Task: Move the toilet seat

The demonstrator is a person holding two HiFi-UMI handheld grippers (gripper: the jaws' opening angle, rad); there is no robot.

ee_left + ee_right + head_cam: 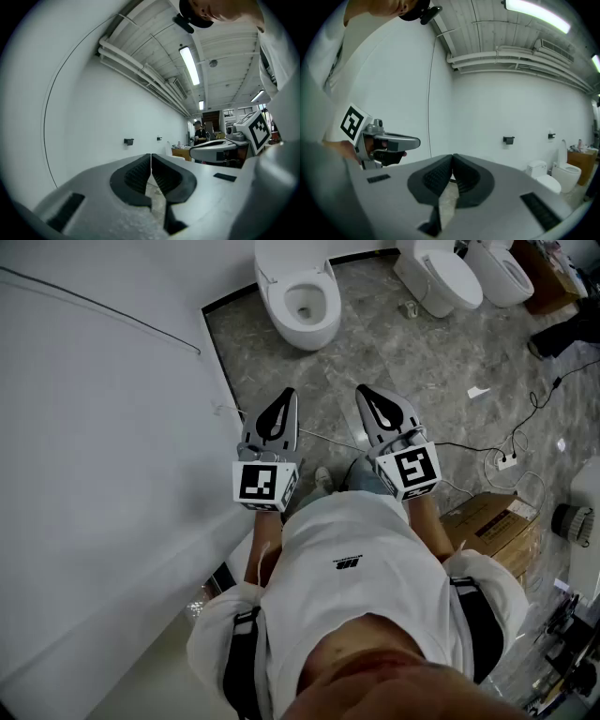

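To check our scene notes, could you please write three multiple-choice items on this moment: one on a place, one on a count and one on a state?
1. Where does the toilet with its bowl uncovered stand in the head view? A) nearest the white wall B) between two others C) farthest from the wall
2. How many toilets does the head view show? A) one B) two C) three
3. How are the left tool and right tool? A) both shut, empty B) both open C) left shut on a seat
Answers: 1 A, it is leftmost, beside the wall; 2 C, it, the middle toilet and the far toilet; 3 A, each gripper view shows the jaws closed together with nothing between.
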